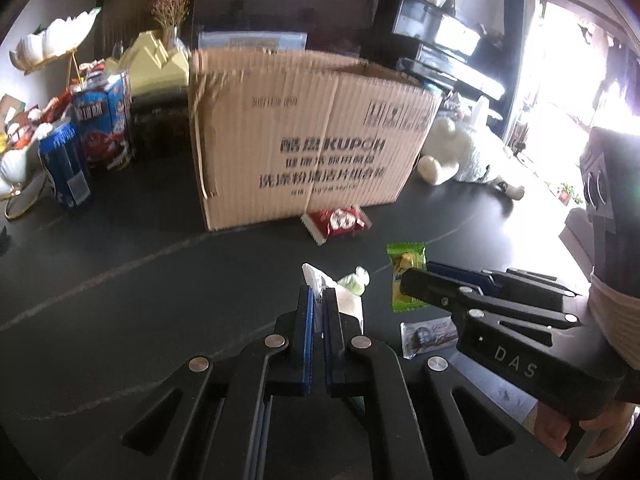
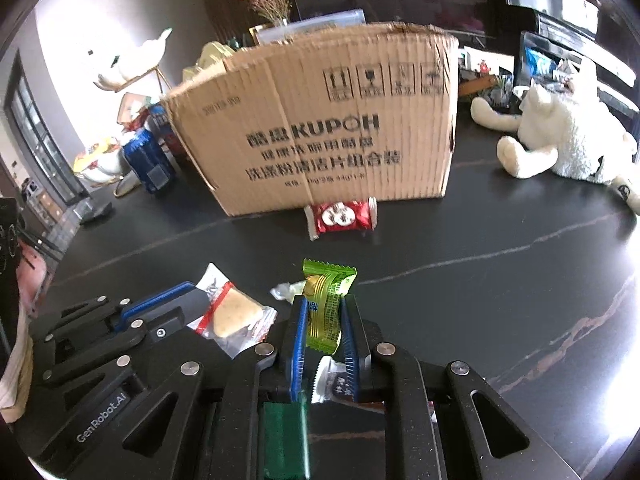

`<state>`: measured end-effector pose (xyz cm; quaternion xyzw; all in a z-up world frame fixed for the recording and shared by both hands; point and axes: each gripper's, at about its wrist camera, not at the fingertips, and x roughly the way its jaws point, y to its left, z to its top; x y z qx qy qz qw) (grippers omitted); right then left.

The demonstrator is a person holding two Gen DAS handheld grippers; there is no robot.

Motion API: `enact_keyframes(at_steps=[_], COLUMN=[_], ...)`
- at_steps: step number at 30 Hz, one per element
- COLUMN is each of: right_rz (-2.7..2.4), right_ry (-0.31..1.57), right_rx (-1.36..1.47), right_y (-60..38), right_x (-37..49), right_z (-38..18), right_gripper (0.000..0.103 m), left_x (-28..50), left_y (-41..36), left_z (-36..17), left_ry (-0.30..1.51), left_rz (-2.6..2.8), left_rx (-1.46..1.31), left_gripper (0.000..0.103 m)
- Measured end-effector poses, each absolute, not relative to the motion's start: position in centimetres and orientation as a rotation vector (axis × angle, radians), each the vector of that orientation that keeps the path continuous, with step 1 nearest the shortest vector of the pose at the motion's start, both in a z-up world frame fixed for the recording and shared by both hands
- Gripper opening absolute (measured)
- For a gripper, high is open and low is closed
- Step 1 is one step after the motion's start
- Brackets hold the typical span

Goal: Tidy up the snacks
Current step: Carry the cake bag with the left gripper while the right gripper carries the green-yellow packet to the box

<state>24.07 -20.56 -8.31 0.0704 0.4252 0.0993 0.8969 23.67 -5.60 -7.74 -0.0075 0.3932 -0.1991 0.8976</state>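
Note:
A cardboard box [image 1: 304, 132] printed KUPOH stands open on the dark table; it also shows in the right wrist view [image 2: 320, 120]. My left gripper [image 1: 319, 300] is shut on a clear-and-white biscuit packet [image 1: 348, 304], which also shows in the right wrist view [image 2: 232, 316]. My right gripper [image 2: 326, 312] is shut on a green snack packet [image 2: 326, 304], which also shows in the left wrist view [image 1: 404, 276]. A red snack packet [image 2: 344, 216] lies against the box front. A grey-white packet [image 1: 428, 334] lies under the right gripper. A small pale green wrapper [image 1: 356, 280] lies between the grippers.
A blue can [image 1: 66, 164] and blue drink cartons [image 1: 104, 124] stand left of the box beside a white shell-shaped stand [image 1: 48, 44] with sweets. A white plush toy [image 2: 560, 136] lies to the right. The dark table [image 2: 480, 280] stretches between the grippers and the box.

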Motion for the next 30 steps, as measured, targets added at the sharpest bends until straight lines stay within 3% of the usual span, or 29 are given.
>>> enact_keyframes(at_steps=[30], right_rz=[0.228], right_ry=[0.62], right_rx=[0.15], right_y=[-20.3], right_x=[25.3], right_z=[3.6], right_gripper=[0.018], left_x=[25.2], left_y=[-4.2], left_z=[5.2], left_ry=[0.517], left_rz=[-0.364], left_rx=[-0.009], left_gripper=[0.006])
